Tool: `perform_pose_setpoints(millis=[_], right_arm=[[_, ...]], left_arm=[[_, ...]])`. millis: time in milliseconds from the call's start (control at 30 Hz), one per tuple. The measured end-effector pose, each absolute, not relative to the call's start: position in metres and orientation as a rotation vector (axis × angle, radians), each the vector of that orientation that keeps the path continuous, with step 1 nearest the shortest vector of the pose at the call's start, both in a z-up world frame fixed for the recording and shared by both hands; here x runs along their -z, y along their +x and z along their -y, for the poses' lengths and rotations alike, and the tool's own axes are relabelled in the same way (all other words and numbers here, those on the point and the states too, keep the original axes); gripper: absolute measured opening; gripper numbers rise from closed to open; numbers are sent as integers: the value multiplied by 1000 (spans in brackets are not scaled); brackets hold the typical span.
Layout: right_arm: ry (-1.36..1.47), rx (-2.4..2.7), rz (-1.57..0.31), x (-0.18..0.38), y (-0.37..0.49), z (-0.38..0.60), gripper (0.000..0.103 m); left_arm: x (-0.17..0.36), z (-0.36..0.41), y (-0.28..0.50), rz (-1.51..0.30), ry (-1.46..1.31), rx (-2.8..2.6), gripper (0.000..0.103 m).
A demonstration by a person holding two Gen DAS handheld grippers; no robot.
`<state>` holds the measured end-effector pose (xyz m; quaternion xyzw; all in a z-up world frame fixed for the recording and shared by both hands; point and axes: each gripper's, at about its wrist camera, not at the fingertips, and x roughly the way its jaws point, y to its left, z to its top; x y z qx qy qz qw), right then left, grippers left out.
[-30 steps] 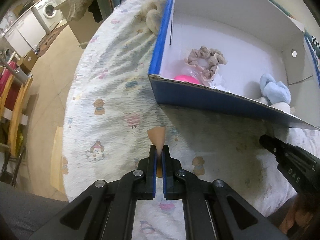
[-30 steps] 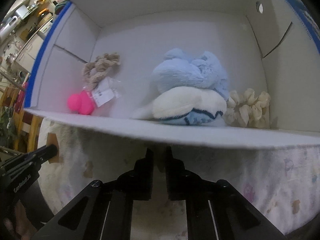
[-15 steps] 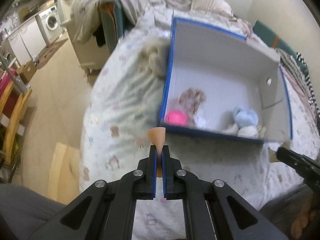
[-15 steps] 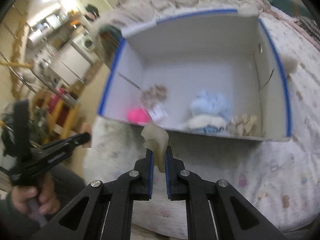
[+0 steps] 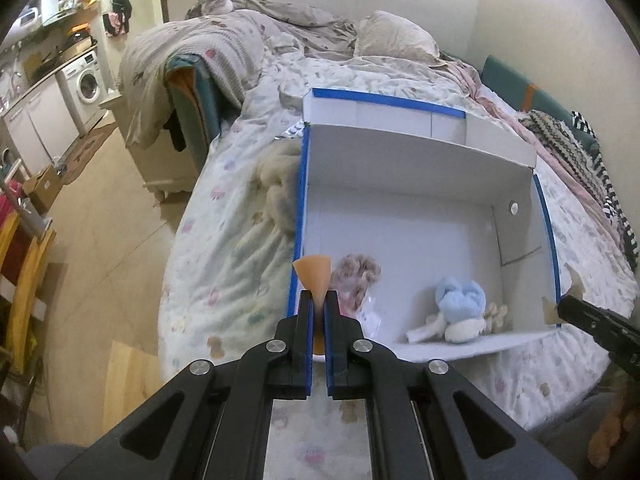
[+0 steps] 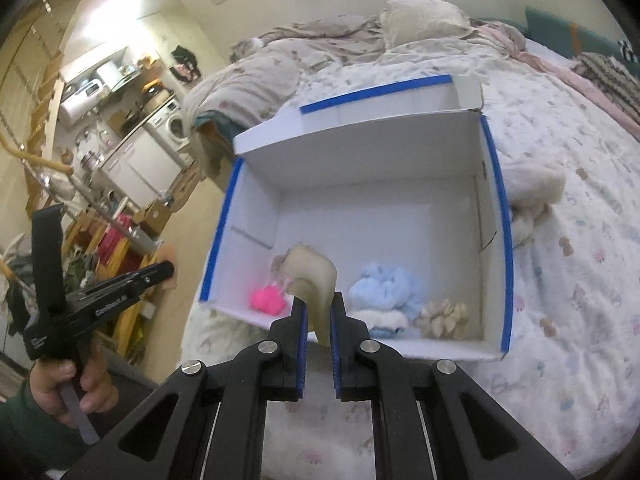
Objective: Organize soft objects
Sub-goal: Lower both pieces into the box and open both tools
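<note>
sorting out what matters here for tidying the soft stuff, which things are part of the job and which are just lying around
Part of the job:
- white box with blue edges
- blue plush, pink ball, beige scrunchie, cream scrunchie inside it
- orange piece in left gripper
- pale piece in right gripper

Just lying about:
- washing machine
- pillow
- fluffy cream item beside the box

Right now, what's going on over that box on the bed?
A person holds a gripper in each hand above the bed. The left gripper is shut on a small orange piece; the right gripper is shut on a pale beige piece. Both sit near the front of the open white box, which already holds a pink item, a light blue plush, a cream scrunchie and a tan scrunchie.
</note>
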<state>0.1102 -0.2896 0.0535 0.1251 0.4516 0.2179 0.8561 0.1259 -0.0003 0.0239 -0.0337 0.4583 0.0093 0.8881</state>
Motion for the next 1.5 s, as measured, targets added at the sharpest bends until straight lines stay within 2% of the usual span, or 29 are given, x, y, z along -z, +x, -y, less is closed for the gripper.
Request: perform_pose_setpoints(millis=[333,967,1133,1167,1200,1267,1300,1367,1400,1433,1500], right_arm=[[356,-352,-974,-8,156,304,12],[283,-283,-1100,32,180,291,12],[273,-282,-1107,34,180,289,12],[272,-279,-1108,34,180,289,12],[272,-277,-1108,34,180,290,12],[273,-277,-1108,34,180,290,13],[274,-276,-1109,34,180,290,16],[282,-276,-1109,34,181,289,34],[289,-277,-1107,33,181,289,56],[300,-278,-1104,32,181,290,69],[330,-279,-1086,29,181,294,73]], left_arm=[[8,25,175,-988,-19,25,4],[57,43,190,-1030,-46,86,7],[58,45,189,-1051,-52,90,26],[57,45,188,-1049,-49,89,33],[56,46,187,-1047,-43,87,46],[54,46,184,-1039,-32,79,64],[52,47,183,-1030,-29,76,66],[49,48,181,-1021,-31,83,66],[49,48,180,-1021,-33,89,66],[48,48,179,-1019,-32,93,66],[45,49,179,-1016,-32,97,66]])
